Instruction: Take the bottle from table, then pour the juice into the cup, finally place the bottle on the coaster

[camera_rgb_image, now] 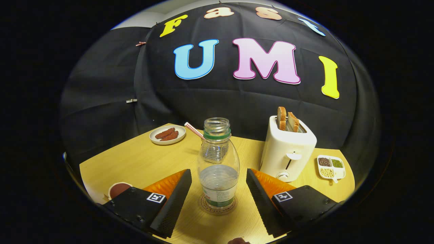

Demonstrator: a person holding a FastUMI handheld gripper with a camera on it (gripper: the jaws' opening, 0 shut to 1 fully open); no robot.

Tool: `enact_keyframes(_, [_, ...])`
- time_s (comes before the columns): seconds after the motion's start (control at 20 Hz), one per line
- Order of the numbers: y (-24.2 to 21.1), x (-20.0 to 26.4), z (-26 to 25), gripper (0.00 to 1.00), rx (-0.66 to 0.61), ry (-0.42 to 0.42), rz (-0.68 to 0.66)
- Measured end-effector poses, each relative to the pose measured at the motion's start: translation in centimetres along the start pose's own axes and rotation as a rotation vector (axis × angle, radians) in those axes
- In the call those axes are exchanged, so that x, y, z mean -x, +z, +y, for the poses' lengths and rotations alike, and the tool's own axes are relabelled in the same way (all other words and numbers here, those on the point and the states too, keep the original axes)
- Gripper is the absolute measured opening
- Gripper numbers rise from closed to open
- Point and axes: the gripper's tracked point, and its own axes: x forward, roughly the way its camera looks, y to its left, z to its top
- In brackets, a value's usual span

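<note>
Jaws gape, clearing bottle upright on coaster.

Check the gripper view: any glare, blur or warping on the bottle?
Gripper view: bottle sharp, standing on the coaster between the open tongs; only soft highlights on its plastic, no blown glare; fisheye bows the table edges; toaster in focus.

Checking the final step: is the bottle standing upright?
Yes, upright: the bottle stands on the coaster, open mouth up, between the open gripper fingers, untouched.
</note>
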Motion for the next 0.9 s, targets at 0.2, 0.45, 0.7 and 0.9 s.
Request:
enact_keyframes(0.2, [3.3,4.2,-0.5,0.99,0.038,-0.045,-0.05])
enact_keyframes(0.45, [8.5,10.9,-1.3,0.98,0.095,-0.135,-0.121])
enact_keyframes(0.7, [13.1,18.2,-1.2,0.98,0.049,-0.233,-0.219])
enact_keyframes(0.9, [14.1,24.4,-0.6,0.98,0.059,-0.315,-0.265])
